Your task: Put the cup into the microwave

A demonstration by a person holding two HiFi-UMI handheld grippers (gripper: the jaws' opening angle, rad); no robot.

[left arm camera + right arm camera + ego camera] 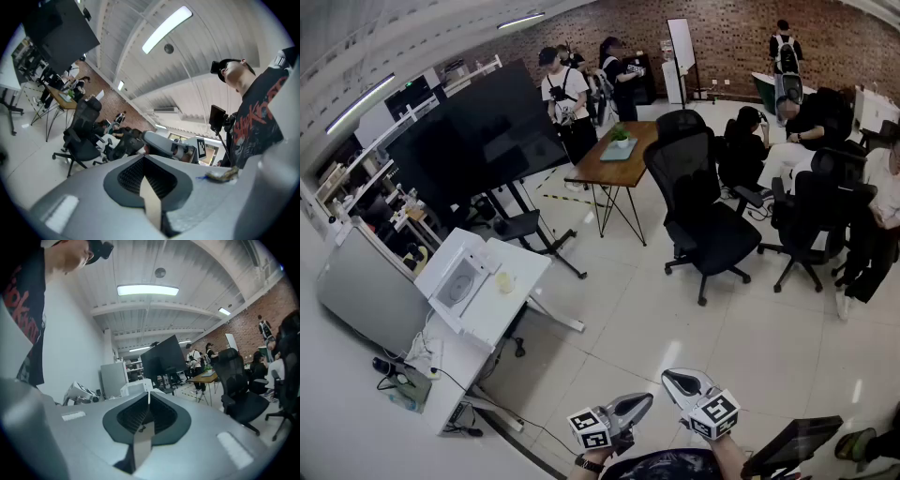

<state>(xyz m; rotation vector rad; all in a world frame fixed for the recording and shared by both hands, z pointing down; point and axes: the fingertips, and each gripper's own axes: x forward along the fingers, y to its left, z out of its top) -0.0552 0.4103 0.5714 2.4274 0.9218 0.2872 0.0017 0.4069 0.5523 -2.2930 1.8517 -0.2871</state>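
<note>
Far off at the left of the head view, a white microwave (461,277) stands on a white table (520,300). A small pale yellow cup (504,281) sits on the table just right of it. Both grippers are held low and close to the person, well away from that table. My left gripper (645,402) is shut with nothing in it, and its jaws meet in the left gripper view (148,177). My right gripper (674,378) is also shut and empty (148,398). In the right gripper view the microwave (136,388) shows small beyond the jaws.
A large black screen (478,136) on a stand is behind the white table. Black office chairs (703,202) and a wooden table (614,155) stand mid-room, with several people around. A grey panel (366,295) and cables sit at the table's left.
</note>
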